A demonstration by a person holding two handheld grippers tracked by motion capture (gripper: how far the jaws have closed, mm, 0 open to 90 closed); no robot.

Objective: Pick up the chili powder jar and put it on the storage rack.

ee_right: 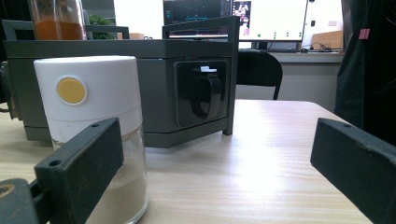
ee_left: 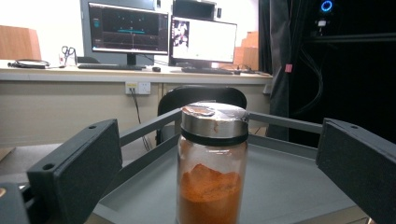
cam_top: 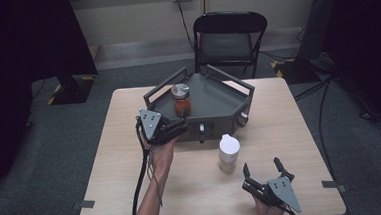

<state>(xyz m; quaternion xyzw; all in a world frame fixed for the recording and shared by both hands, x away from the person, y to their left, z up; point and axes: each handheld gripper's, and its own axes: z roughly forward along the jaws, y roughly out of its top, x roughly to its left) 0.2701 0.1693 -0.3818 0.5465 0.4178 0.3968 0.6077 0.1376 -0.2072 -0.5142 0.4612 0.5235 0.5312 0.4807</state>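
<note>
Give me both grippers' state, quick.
Left gripper: open, fingers either side of the orange spice jar, not gripping.
Right gripper: open, holding nothing, near the white-capped jar.

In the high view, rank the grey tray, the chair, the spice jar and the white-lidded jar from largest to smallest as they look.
1. Grey tray
2. Chair, though it stands farther back, so its true size is unsure
3. White-lidded jar and spice jar look about alike; no ranking between them.
</note>
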